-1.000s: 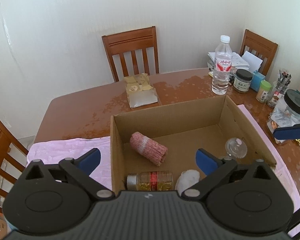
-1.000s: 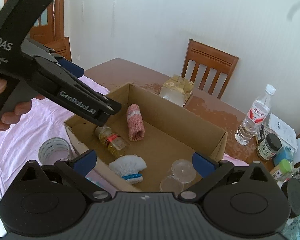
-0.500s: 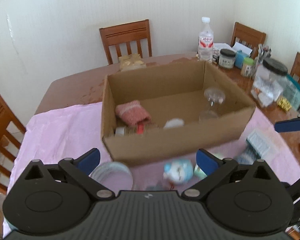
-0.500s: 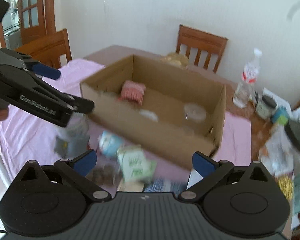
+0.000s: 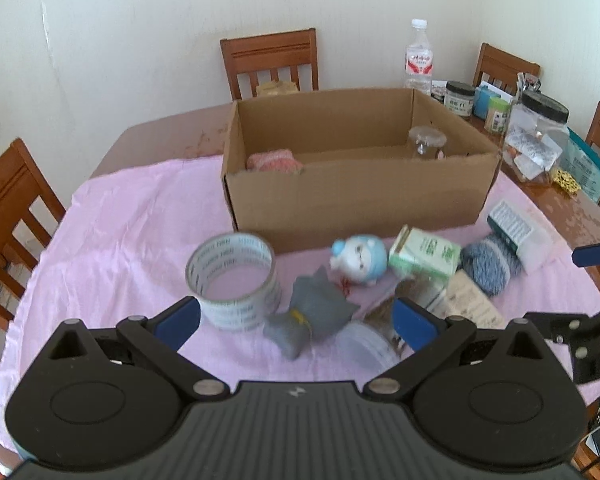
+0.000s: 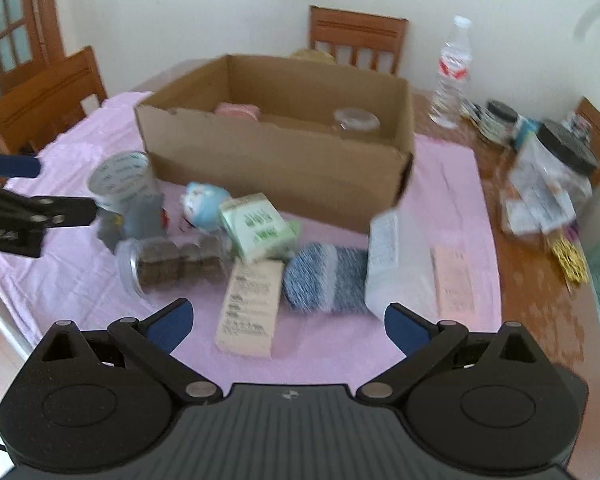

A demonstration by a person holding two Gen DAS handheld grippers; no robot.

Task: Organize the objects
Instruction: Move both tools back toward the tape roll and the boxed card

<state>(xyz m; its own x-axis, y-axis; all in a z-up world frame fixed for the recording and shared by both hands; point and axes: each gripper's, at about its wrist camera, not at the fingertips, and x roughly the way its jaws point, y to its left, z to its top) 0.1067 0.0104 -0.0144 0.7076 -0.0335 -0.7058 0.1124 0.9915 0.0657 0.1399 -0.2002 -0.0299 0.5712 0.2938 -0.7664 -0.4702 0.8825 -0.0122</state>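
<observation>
Little writing reads clearly: blurred print rings the tape roll [image 5: 233, 280], and the water bottle [image 5: 419, 58] carries a red label. Only the right wrist view shows the beige carton [image 6: 253, 308] whole, beside the blue sock roll [image 6: 327, 278] and the clear jar [image 6: 168, 266] lying sideways, while the left wrist view looks deeper into the cardboard box [image 5: 356, 196], which holds a pink roll [image 5: 274, 160] and a glass jar [image 5: 427, 142]. The left gripper [image 5: 296, 322] and right gripper [image 6: 286, 324] both have jaws spread wide, empty, above the loose items on the pink cloth [image 5: 128, 224] in front of the box.
</observation>
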